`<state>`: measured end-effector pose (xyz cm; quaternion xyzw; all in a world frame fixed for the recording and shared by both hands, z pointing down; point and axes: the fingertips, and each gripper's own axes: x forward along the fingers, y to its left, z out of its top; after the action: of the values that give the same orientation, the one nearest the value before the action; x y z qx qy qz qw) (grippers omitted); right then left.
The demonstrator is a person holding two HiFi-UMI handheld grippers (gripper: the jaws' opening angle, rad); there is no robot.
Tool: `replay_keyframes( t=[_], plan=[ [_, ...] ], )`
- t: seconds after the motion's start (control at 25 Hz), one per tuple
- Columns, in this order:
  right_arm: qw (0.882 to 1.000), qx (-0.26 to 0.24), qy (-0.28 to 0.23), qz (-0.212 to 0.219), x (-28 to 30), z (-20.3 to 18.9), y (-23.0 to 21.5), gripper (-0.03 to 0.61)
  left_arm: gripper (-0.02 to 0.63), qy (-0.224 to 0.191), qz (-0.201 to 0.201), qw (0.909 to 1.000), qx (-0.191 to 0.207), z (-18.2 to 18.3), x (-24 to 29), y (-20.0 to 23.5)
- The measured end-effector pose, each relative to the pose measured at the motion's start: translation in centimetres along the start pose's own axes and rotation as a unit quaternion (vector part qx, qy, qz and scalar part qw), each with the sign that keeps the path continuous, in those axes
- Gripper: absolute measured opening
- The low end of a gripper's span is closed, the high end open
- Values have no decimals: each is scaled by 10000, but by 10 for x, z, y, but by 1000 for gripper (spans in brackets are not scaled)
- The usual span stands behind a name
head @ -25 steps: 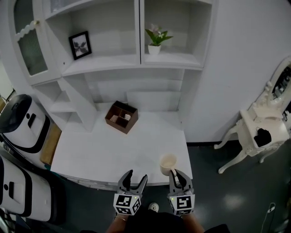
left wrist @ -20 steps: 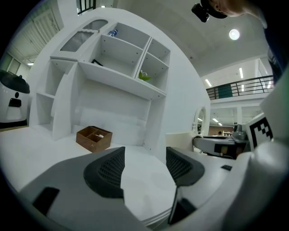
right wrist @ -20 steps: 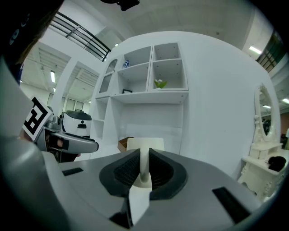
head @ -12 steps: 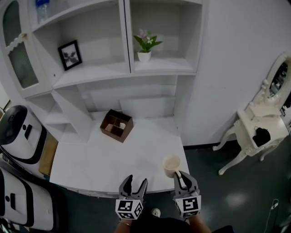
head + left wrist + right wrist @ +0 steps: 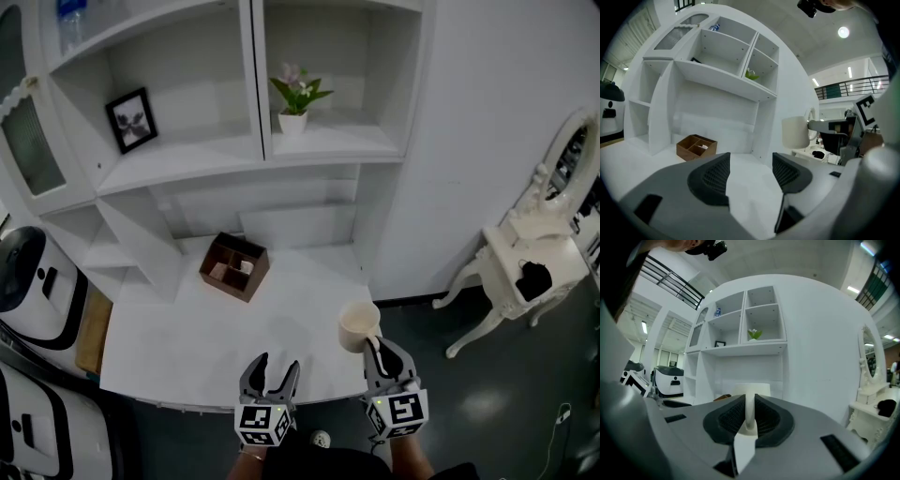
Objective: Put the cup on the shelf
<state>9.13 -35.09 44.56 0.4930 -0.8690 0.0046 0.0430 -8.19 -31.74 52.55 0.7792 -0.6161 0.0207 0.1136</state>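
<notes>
Right gripper view: right tool point(image 5: 750, 401) pinches cup point(image 5: 759, 388) by its handle. Head view only: cup held above desk point(image 5: 187, 337) front-right corner; left tool point(image 5: 269, 367) spread, empty.

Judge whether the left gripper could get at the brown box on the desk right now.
Probably yes: the left gripper is open and empty, and only bare desk lies before the brown box.

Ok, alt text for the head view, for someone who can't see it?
The right gripper holds a cream cup by its handle over the near right corner of the white table. The left gripper is open and empty beside it. White shelves behind hold a potted plant and a framed picture.
</notes>
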Motion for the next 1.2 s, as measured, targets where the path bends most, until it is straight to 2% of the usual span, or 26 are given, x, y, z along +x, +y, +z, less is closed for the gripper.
replay_keyframes(
  t=[0.2,0.52,0.92,1.2],
  plan=[
    [9988,-10,-489,52,16,54,-8,49,276,-54,-64,9998,182,20,13,9],
    [9885,-280,-1486,37,40,144,-20,49,276,-180,-160,9989,399,41,29,18],
    [9761,-388,-2134,162,67,229,-30,49,276,-109,-191,9993,314,52,45,35],
    [9732,-261,-2285,78,95,276,-52,49,276,-96,-213,9994,267,54,52,40]
  ],
)
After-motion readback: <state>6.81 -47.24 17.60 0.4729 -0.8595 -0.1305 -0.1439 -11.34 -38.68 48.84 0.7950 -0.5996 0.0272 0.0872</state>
